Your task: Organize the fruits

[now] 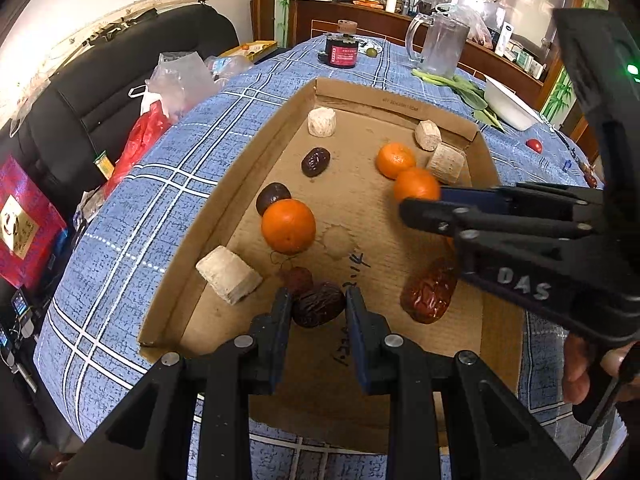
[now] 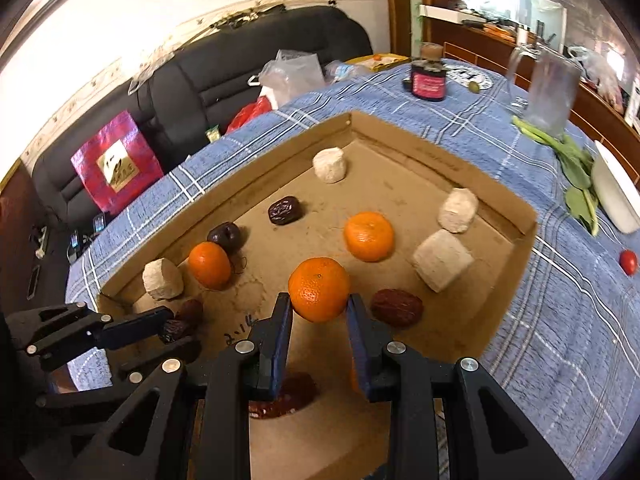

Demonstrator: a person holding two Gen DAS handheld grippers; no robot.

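Left claw [image 1: 318, 304] pinching dark date [image 1: 318, 309], lower centre of frame, long axis across fingers. Right claw [image 2: 319, 312] clamped on orange [image 2: 319, 289], mid-frame in cardboard tray [image 2: 440, 148].

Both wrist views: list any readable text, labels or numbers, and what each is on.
"DAS": on the right gripper body, white letters.
"2.14", roughly: handwritten on the cardboard tray floor; other scrawls there unreadable.
Printed line on the tray's far wall: too small.
Red label on the dark jar: blurred.
Gold panel on the red gift bag: unreadable.
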